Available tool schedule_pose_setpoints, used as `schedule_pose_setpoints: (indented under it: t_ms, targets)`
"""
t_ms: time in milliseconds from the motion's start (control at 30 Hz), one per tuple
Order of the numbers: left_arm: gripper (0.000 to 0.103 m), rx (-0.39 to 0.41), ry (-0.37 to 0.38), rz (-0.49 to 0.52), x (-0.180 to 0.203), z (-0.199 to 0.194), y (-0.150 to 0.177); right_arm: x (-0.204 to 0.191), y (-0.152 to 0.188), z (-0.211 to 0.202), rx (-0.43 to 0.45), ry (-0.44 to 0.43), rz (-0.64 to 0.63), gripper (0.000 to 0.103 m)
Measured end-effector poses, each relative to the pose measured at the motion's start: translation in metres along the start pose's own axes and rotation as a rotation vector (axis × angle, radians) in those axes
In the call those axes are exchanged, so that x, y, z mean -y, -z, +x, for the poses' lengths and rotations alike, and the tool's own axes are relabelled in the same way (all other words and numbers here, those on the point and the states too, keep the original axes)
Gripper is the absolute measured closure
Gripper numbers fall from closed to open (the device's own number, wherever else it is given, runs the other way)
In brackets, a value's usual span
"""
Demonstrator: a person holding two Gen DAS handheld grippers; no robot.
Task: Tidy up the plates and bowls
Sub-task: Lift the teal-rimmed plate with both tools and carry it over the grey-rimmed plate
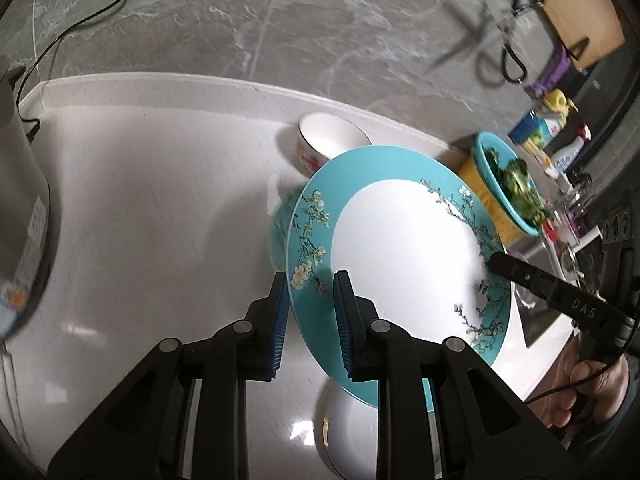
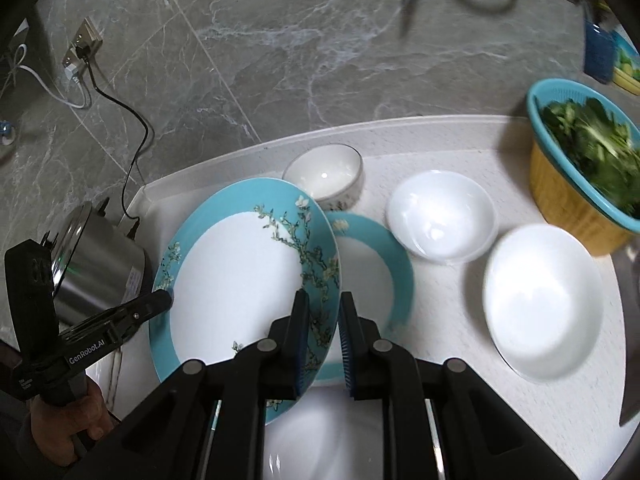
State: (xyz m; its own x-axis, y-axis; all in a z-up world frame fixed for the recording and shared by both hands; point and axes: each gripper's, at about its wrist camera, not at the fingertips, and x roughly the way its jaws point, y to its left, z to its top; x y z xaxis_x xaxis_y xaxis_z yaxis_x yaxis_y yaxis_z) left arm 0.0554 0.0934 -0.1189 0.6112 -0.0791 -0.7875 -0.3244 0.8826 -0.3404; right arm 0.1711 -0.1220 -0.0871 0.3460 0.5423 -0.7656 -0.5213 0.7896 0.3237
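A turquoise-rimmed plate (image 1: 400,248) with a white centre and blossom sprigs hangs tilted above the counter, held by both grippers. My left gripper (image 1: 310,284) is shut on its left rim. My right gripper (image 2: 324,300) is shut on the opposite rim of the same plate (image 2: 240,272). Each view shows the other gripper's finger at the far rim: the right one (image 1: 496,262), the left one (image 2: 160,300). A second turquoise plate (image 2: 384,264) lies flat underneath. A floral bowl (image 2: 324,176) stands behind, two white bowls (image 2: 440,216) (image 2: 544,300) to the right, and another white bowl (image 2: 320,440) below the grippers.
A yellow basket with a turquoise colander of greens (image 2: 568,208) stands at the right. A steel cooker (image 2: 96,256) with its cable sits at the left end of the counter. Bottles (image 1: 540,124) and a wooden board (image 1: 572,12) are by the marble wall.
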Motion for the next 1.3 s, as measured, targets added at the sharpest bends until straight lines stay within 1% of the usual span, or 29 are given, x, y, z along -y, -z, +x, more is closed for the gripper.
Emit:
schedule_pose_setpoints:
  t_ms: [133, 367, 633, 700, 833, 867, 967, 1133, 1300]
  targets:
    - [0.084, -0.024, -0.002, -0.001, 0.020, -0.007, 0.040, 0.013, 0.021, -0.016, -0.003, -0.006, -0.005, 0.086]
    - [0.084, -0.041, -0.011, -0.002, 0.050, -0.020, 0.094, 0.032, 0.051, -0.037, -0.011, -0.023, -0.027, 0.087]
    - [0.083, -0.089, -0.032, -0.018, 0.063, -0.020, 0.151, 0.049, 0.083, -0.043, -0.044, -0.045, -0.048, 0.087]
    - [0.083, -0.099, -0.036, -0.024, 0.064, -0.018, 0.161, 0.051, 0.091, -0.042, -0.055, -0.047, -0.056, 0.087]
    - [0.083, -0.109, -0.048, -0.025, 0.063, -0.016, 0.177, 0.057, 0.104, -0.036, -0.081, -0.047, -0.069, 0.087]
    - [0.083, -0.114, -0.050, -0.024, 0.062, -0.013, 0.175, 0.059, 0.107, -0.034, -0.091, -0.048, -0.073, 0.087]
    - [0.083, -0.135, -0.058, -0.018, 0.061, -0.009, 0.183, 0.063, 0.114, -0.026, -0.111, -0.050, -0.072, 0.087]
    - [0.083, -0.168, -0.066, -0.015, 0.054, 0.006, 0.186, 0.067, 0.126, -0.013, -0.145, -0.047, -0.071, 0.087]
    - [0.083, -0.188, -0.072, -0.006, 0.049, 0.017, 0.188, 0.070, 0.133, -0.003, -0.170, -0.037, -0.080, 0.087]
